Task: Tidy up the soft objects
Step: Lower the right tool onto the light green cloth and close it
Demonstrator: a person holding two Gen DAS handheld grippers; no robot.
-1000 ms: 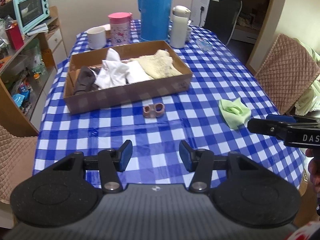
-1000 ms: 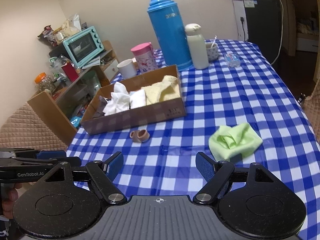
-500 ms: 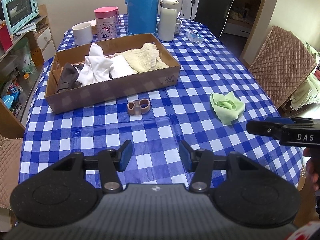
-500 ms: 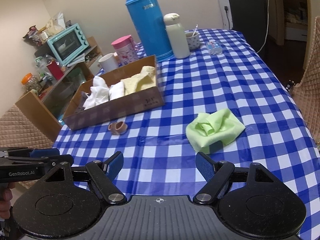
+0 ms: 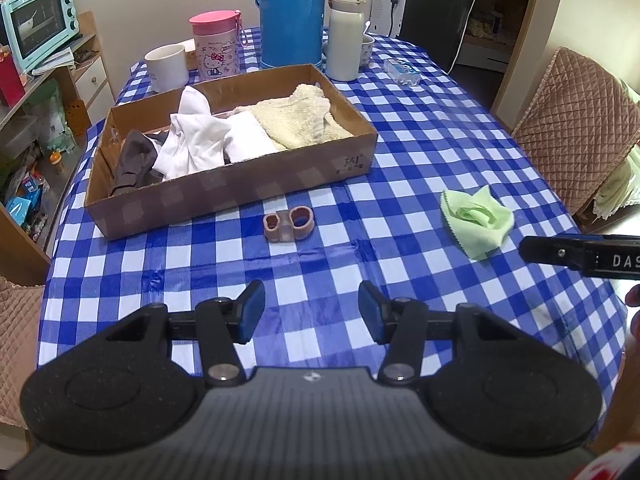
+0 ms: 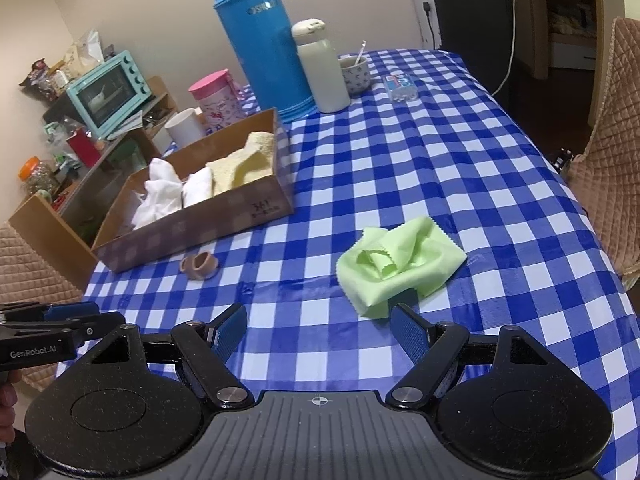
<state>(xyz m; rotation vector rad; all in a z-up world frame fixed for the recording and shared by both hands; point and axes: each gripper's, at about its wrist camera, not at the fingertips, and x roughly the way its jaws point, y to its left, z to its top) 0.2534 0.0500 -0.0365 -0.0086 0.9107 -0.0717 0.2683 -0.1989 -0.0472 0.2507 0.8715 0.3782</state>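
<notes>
A crumpled light green cloth (image 6: 400, 264) lies on the blue checked tablecloth, also in the left wrist view (image 5: 478, 220). A small tan two-loop soft piece (image 5: 288, 224) lies in front of a cardboard box (image 5: 240, 192); it shows in the right wrist view (image 6: 199, 266). The box (image 6: 208, 216) holds a cream towel (image 5: 298, 120), white cloths (image 5: 200, 140) and a dark grey cloth (image 5: 134, 160). My left gripper (image 5: 311, 312) is open and empty, just short of the tan piece. My right gripper (image 6: 319, 336) is open and empty, just short of the green cloth.
Behind the box stand a blue thermos (image 5: 290, 12), a white flask (image 5: 346, 36), a pink Hello Kitty jar (image 5: 216, 46) and a white mug (image 5: 166, 62). Quilted chairs (image 5: 576, 128) flank the table. A shelf with a teal oven (image 5: 38, 20) is at the left.
Both grippers have moved forward over the table; the box, tan piece and green cloth appear closer. Both stay open and nothing on the table has moved.
</notes>
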